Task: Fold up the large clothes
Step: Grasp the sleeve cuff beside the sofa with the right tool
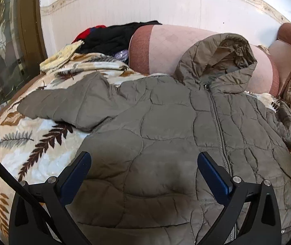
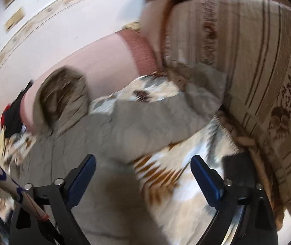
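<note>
On the leaf-print blanket (image 1: 33, 153) lies the quilted hooded jacket (image 1: 166, 132), zipped, unfolded; left gripper (image 1: 144, 159) and right gripper (image 2: 143, 162) hover spread, empty. Slippery puffy fabric may slide from a shallow pinch.

Motion blur smears the right wrist view; the jacket's (image 1: 166, 122) hem runs off the frame bottom.

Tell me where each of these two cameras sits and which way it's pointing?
Left wrist: on the left gripper, looking along its open fingers over the jacket toward the hood and sofa back.
Right wrist: on the right gripper, open, aimed at the jacket's sleeve, blanket and striped cushion; blurred.
Shared: jacket, blanket, sofa back.
</note>
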`<state>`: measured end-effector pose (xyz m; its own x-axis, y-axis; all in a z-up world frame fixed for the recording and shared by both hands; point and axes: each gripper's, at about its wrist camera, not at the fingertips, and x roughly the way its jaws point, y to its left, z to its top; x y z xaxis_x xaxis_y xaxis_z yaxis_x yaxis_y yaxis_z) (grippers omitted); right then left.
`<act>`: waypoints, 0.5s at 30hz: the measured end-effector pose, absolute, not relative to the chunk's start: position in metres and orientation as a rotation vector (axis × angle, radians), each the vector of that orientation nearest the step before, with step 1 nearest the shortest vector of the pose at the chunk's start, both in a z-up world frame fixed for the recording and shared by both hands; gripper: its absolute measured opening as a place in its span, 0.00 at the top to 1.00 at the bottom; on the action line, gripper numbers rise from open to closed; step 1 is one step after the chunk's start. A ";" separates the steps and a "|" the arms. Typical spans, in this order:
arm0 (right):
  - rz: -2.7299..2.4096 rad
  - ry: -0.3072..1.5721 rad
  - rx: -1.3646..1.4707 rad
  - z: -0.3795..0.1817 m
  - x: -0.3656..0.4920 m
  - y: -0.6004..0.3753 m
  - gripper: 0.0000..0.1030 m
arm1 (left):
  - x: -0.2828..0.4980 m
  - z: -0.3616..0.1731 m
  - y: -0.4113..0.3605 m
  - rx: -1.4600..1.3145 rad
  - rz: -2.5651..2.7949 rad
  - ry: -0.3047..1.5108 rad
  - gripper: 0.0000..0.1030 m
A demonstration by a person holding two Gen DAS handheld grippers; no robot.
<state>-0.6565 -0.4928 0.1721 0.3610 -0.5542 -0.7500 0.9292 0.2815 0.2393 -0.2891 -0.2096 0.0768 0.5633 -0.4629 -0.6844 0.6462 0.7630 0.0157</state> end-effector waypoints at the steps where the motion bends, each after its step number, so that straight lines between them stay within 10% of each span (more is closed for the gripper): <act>1: -1.082 0.600 0.756 0.173 -0.662 -0.507 0.08 | -0.288 0.075 -0.210 0.281 -0.663 0.721 0.00; 15: -1.308 0.595 0.804 0.139 -0.709 -0.639 0.10 | -0.287 0.054 -0.228 0.340 -0.658 0.761 0.00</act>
